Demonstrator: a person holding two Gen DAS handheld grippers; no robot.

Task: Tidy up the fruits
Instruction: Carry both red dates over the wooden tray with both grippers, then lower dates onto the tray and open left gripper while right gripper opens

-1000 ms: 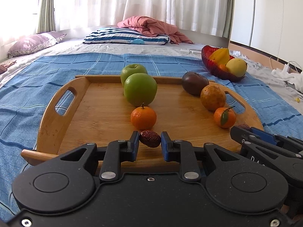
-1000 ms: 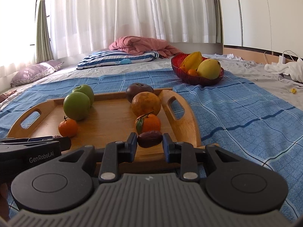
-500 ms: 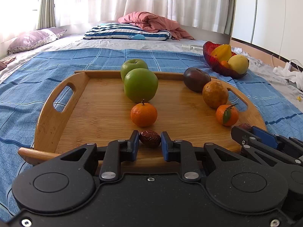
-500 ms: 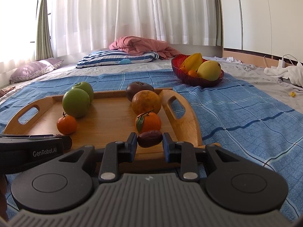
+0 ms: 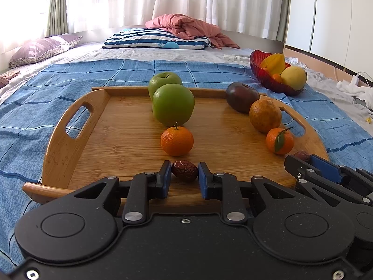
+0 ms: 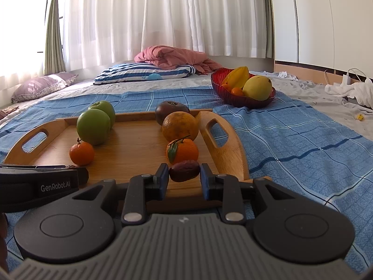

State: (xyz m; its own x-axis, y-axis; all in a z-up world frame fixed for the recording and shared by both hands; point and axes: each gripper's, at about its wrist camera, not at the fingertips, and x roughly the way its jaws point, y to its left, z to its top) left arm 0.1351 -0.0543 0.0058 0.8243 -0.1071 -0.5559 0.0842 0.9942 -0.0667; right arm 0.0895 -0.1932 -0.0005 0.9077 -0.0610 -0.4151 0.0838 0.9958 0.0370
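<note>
My left gripper is shut on a wrinkled red date above the front of a wooden tray. On the tray in line ahead of it are a mandarin and two green apples. My right gripper is shut on a darker date at the tray's front right corner. Ahead of it stand a leafed mandarin, a dull orange fruit and a dark purple fruit. Each gripper shows at the edge of the other's view.
The tray lies on a blue checked blanket on a bed. A red glass bowl with yellow and orange fruit stands beyond the tray's right handle. Pillows and a pink quilt lie at the far end, white cloths and cables at the right.
</note>
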